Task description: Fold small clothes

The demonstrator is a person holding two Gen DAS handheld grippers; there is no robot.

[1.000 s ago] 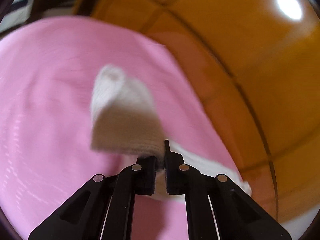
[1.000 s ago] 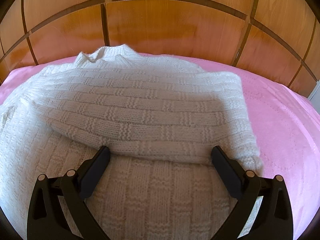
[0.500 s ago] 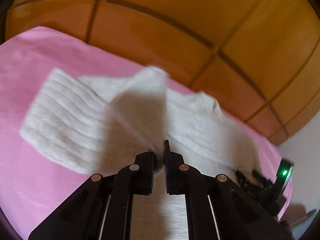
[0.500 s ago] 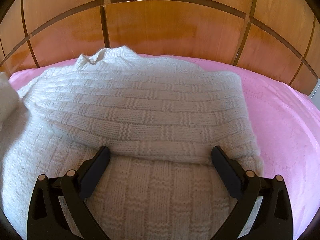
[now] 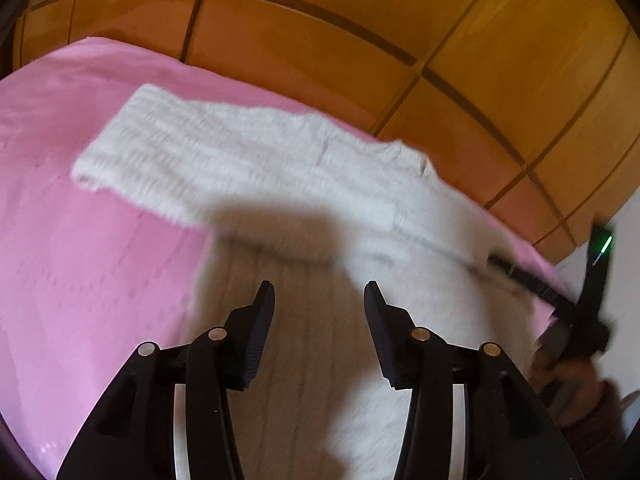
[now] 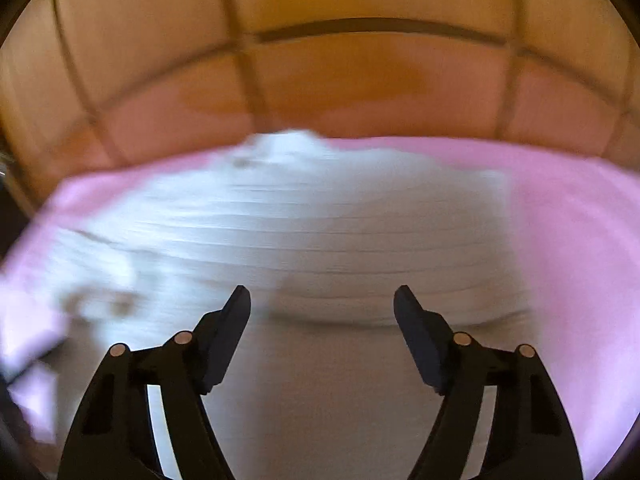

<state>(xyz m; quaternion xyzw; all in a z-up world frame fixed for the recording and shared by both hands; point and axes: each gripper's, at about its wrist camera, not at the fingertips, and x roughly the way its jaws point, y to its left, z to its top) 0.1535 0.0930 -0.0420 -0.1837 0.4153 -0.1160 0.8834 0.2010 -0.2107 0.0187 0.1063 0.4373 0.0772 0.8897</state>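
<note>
A white knit sweater (image 5: pixel 280 184) lies on a pink bedsheet (image 5: pixel 80 280), one sleeve stretched out to the upper left. My left gripper (image 5: pixel 319 300) is open and empty just above the sweater's body. The right gripper shows at the far right of the left wrist view (image 5: pixel 576 312), held by a hand. In the right wrist view the sweater (image 6: pixel 320 240) fills the middle, blurred, with a sleeve folded across it. My right gripper (image 6: pixel 322 304) is open and empty over the sweater's lower part.
A wooden panelled headboard (image 5: pixel 400 40) rises behind the bed, also in the right wrist view (image 6: pixel 360 80). Pink sheet (image 6: pixel 580 240) lies bare to the right of the sweater. A white wall (image 5: pixel 624 240) shows at the far right.
My left gripper has opened and let go of the sweater sleeve it was holding. The right gripper has pulled back and up from the sweater; its view is now blurred by motion.
</note>
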